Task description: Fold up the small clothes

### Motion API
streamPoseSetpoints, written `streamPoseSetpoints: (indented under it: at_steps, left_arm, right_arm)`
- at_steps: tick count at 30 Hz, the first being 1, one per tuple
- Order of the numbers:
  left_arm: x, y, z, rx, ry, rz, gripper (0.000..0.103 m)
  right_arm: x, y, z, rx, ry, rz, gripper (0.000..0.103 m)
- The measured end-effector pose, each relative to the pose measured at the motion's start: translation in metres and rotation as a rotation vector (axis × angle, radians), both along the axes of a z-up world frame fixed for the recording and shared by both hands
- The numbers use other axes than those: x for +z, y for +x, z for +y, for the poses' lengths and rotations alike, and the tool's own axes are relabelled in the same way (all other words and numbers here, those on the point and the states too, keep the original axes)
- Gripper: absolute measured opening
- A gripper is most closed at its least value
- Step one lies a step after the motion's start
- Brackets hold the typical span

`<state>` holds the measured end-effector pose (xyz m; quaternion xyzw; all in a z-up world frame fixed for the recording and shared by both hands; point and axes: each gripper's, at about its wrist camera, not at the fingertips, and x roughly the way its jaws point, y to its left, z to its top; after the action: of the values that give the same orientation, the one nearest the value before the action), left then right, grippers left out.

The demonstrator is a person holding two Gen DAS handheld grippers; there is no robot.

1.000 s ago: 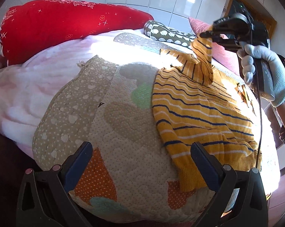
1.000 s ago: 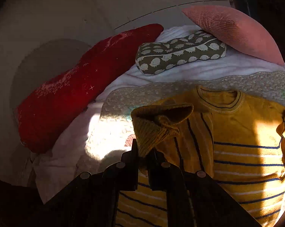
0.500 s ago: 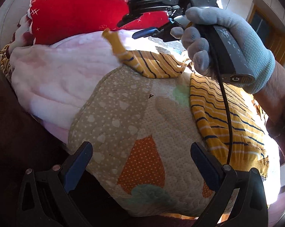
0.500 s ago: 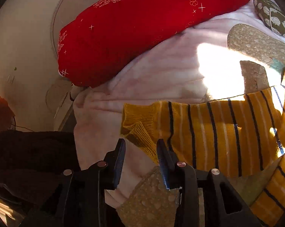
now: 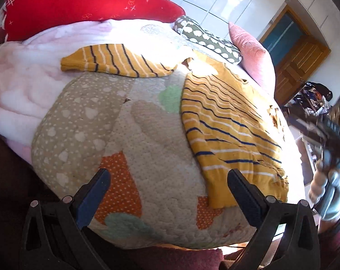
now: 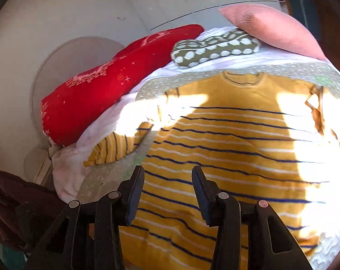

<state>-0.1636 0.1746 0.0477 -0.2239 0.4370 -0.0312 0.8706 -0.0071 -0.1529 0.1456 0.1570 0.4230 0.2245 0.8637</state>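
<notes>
A small knitted sweater [image 5: 226, 121] lies flat and face up on a patchwork quilt [image 5: 147, 139]. It is mustard yellow with thin navy and white stripes across the body, and a plain yellow band runs below the round neck [image 6: 243, 79]. The neck points toward the pillows and the ribbed hem [image 5: 248, 193] lies near the quilt's front edge. One sleeve [image 5: 115, 61] is stretched straight out to the side, its ribbed cuff resting on the pink blanket [image 5: 23, 72] beyond the quilt's edge. The body has slight ripples. Bright sunlight falls in patches across the chest and shoulder.
</notes>
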Motion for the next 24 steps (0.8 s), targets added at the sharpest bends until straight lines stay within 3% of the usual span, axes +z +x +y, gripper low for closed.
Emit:
streamPoseSetpoints:
  at_steps: [4,8,12,16,23,24]
  left_arm:
    - [-0.003,0.018,-0.015,-0.044,-0.049,0.014,0.103]
    - [-0.010,0.037,-0.038,-0.082,-0.019,0.056,0.103]
    - [-0.025,0.051,-0.064,-0.144,-0.072,0.114,0.102]
    - [-0.036,0.063,-0.086,-0.171,-0.040,0.158,0.100]
    - [-0.036,0.075,-0.102,-0.216,-0.049,0.188,0.100]
    - [-0.036,0.076,-0.103,-0.218,-0.053,0.186,0.092]
  right_arm:
    - [-0.033,-0.063,-0.117,-0.227,0.122,0.086,0.050]
    - [-0.066,-0.106,-0.170,-0.319,0.207,0.128,0.052]
    - [-0.084,-0.115,-0.175,-0.299,0.257,0.142,0.052]
    - [-0.095,-0.106,-0.165,-0.242,0.297,0.148,0.052]
    - [-0.111,-0.092,-0.126,-0.194,0.241,0.174,0.055]
    - [-0.111,-0.091,-0.120,-0.192,0.217,0.167,0.055]
